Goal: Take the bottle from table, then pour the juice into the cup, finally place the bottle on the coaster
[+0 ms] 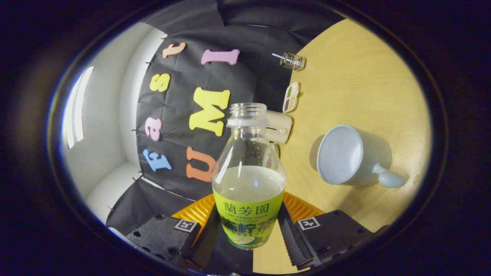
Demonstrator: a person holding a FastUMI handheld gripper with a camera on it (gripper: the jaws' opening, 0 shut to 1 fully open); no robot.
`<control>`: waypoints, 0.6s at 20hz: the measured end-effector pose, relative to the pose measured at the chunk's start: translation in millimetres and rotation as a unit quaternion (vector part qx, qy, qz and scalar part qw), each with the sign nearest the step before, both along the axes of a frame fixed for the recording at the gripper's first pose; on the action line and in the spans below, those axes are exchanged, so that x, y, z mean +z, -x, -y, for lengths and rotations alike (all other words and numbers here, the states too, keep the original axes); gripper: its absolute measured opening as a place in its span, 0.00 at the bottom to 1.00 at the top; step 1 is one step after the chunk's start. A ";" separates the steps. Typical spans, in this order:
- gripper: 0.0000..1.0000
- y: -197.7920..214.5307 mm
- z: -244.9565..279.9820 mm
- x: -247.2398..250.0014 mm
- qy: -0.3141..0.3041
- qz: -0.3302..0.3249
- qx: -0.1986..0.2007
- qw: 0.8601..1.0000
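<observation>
The bottle point(248, 180) is held between the two fingers of the gripper point(247, 230). Both fingers are pressed on its sides, low down by the label, so the gripper is clamped on the bottle. The cap is off and the neck is open. The bottle's long axis is pointed straight ahead, away from the gripper, with the mouth at the far end. The juice fills it to about halfway, and its top is seen level across the bottle.

The cup point(351, 156) is seen ahead of the fingers and off to the right, apart from the bottle. It rests on the surface point(356, 76), and its open mouth is turned toward the bottle. Its handle is on the far side from the bottle.

The pour is probably next. For that, the bottle's mouth must be swung to the right until it is over the cup's rim.

A coaster cannot be picked out for sure.
</observation>
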State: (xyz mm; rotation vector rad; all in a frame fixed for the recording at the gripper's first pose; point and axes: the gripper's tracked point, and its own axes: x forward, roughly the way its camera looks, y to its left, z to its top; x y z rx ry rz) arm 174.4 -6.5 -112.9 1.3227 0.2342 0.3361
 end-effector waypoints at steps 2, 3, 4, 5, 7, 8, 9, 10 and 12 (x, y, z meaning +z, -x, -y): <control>0.80 -0.5 0.1 -1.2 0.027 0.000 -0.006 1.000; 0.80 -0.3 -0.4 -1.9 0.043 0.000 -0.008 0.999; 0.80 -0.3 -0.9 -2.5 0.063 0.002 -0.010 0.998; 0.80 -0.5 -1.3 -2.3 0.083 0.002 -0.012 0.996; 0.80 1.5 -2.0 -5.3 0.127 -0.002 -0.017 0.992; 0.80 1.7 -1.2 -6.3 0.146 -0.003 -0.020 0.989; 0.80 3.0 -2.2 -6.6 0.165 -0.002 -0.023 0.986; 0.80 4.0 -2.7 -7.2 0.182 -0.002 -0.025 0.983; 0.80 4.9 -2.9 -8.0 0.216 -0.001 -0.032 0.976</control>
